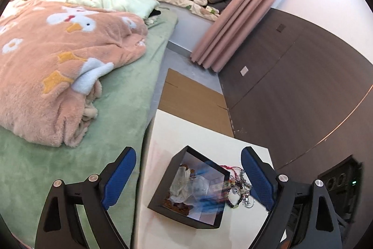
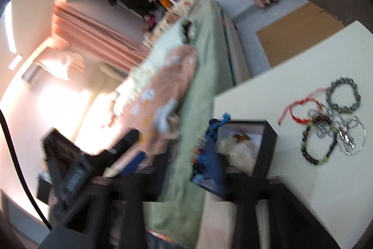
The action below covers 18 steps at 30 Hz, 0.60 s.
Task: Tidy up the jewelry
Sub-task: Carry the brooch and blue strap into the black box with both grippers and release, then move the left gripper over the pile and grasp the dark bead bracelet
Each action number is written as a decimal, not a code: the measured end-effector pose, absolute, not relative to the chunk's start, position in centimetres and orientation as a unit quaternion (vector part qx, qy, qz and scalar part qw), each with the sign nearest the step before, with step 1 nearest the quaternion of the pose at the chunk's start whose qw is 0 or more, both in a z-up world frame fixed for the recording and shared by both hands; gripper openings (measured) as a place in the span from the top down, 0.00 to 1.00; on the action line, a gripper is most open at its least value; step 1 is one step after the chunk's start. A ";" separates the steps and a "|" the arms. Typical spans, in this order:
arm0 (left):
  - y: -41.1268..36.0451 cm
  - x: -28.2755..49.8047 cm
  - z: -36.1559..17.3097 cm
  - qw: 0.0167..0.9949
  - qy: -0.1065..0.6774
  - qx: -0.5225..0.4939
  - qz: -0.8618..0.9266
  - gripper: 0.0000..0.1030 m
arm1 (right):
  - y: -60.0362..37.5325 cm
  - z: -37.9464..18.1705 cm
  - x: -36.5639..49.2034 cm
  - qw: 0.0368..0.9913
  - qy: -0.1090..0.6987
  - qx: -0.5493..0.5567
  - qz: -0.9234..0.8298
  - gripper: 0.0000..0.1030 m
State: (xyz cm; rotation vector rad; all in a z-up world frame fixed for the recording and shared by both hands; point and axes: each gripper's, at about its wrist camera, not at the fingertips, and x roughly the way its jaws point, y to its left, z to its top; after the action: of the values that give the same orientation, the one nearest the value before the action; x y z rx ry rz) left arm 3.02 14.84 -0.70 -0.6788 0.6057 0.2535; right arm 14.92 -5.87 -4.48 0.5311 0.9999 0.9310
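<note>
The left gripper (image 1: 188,181) hangs with its blue-padded jaws spread wide and nothing pressed between them, directly above a small black box (image 1: 160,198) on a pale table (image 1: 186,132). The open box sits between the two fingers and holds a crumpled clear bag (image 1: 180,188). Just beside the box, close to the right finger, lies a pile of bracelets (image 1: 240,188) and a red cord.

In the right wrist view the right gripper (image 2: 172,155) is heavily blurred; its jaws stand apart, and a blurred blue beaded piece (image 2: 206,151) lies against one finger at the box's edge (image 2: 268,144). Whether it is gripped cannot be told. The bracelets (image 2: 331,127) lie beyond that finger, to the side. A bed with a pink blanket (image 1: 58,67) lies beyond the left finger.
</note>
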 end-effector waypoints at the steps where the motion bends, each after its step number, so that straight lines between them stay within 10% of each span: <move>1: 14.9 3.0 -0.7 0.891 0.290 -0.327 0.123 0.11 | -6.2 -5.0 15.1 0.750 0.460 0.246 0.407 0.20; 12: 11.4 4.1 -0.5 0.908 0.295 -0.281 0.099 0.11 | -12.0 -4.9 16.1 0.790 0.455 0.240 0.334 0.19; 18: 8.5 4.8 -0.4 0.924 0.281 -0.247 0.079 0.11 | -14.7 -4.2 15.9 0.807 0.441 0.245 0.308 0.00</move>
State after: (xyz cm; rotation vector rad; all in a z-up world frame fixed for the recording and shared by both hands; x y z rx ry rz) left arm 4.81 8.49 -0.37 -0.5064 0.5777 0.1619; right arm 15.95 -14.72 -4.23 0.5246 0.9433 0.6584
